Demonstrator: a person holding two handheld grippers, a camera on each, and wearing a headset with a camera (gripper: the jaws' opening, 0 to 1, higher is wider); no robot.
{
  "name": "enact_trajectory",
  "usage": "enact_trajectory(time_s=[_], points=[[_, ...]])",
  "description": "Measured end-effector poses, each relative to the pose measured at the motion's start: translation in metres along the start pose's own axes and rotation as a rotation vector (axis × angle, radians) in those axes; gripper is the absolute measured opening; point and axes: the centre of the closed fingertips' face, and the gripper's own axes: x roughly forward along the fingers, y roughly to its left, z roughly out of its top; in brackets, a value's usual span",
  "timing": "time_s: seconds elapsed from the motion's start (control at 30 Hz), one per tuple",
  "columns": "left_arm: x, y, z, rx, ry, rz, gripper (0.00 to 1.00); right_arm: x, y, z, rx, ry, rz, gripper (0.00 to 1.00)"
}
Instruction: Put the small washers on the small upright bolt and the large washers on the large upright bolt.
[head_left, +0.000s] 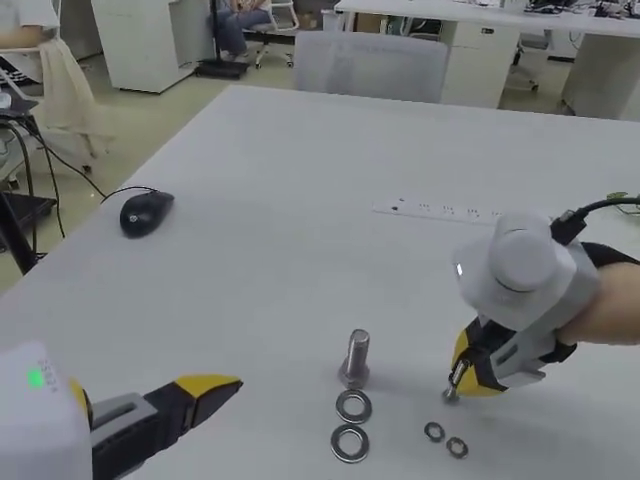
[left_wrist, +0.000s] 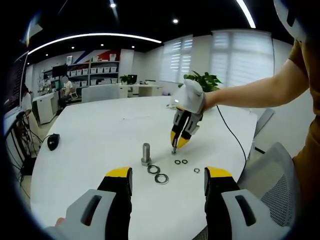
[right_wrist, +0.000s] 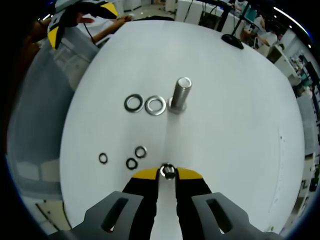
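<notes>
The large bolt (head_left: 356, 358) (left_wrist: 145, 153) (right_wrist: 181, 94) stands upright on the white table. Two large washers (head_left: 353, 406) (left_wrist: 153, 169) (right_wrist: 155, 105) lie flat just beside its base. Three small washers (right_wrist: 131, 163) (left_wrist: 177, 161) lie loose near my right gripper (right_wrist: 168, 175) (head_left: 458, 380) (left_wrist: 176, 142). That gripper points down at the table, shut on the small bolt (right_wrist: 168, 172) (head_left: 450, 395), which stands at the surface. My left gripper (left_wrist: 168, 174) (head_left: 210, 388) is open and holds nothing, hovering short of the large washers.
A black computer mouse (head_left: 146, 211) (left_wrist: 52, 141) with its cable lies at the table's far left. A white power strip (head_left: 435, 210) lies behind the right gripper. Office chairs (head_left: 370, 65) and desks stand beyond the far edge.
</notes>
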Motion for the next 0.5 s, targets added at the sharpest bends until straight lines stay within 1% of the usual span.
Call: enact_trajectory(time_s=[0.4,0.5], points=[[0.001,0.0,-0.001,-0.006,0.006,0.003,0.57,0.016,0.003,-0.005,-0.003,-0.004,0.008,0.13],[0.0,0.0,-0.002,-0.005,0.007,0.004,0.57,0.018,0.003,-0.006,-0.007,-0.009,0.0,0.13]])
